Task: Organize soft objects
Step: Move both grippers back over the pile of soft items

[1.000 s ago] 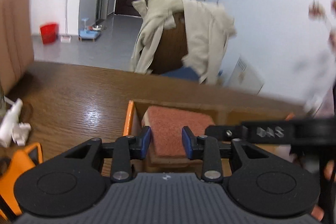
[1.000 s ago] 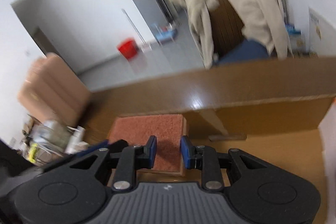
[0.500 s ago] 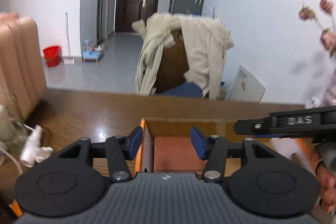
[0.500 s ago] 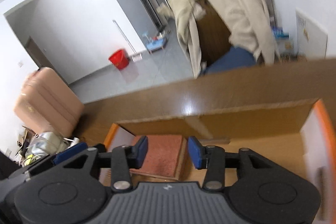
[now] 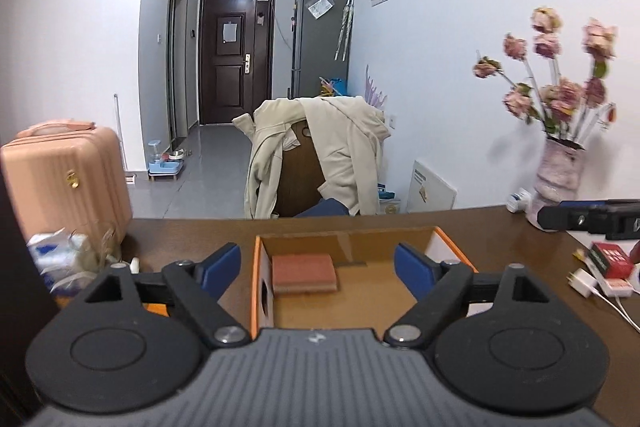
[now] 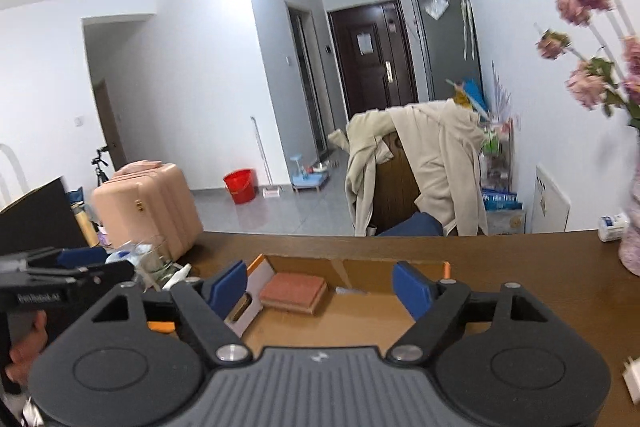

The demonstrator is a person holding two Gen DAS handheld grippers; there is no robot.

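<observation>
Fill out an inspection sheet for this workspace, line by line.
Surface: dark brown wooden table, glossy.
Job's things: folded rust-red cloth lies flat in the far left corner of the open orange-edged cardboard box.
Clutter: pink vase of dried flowers, red packet, crumpled plastic bags.
Grippers: left tool and right tool have just been opening; both empty.
Cables: white charger cable.
Surroundings: beige coat on chair, pink suitcase, red bucket.
</observation>
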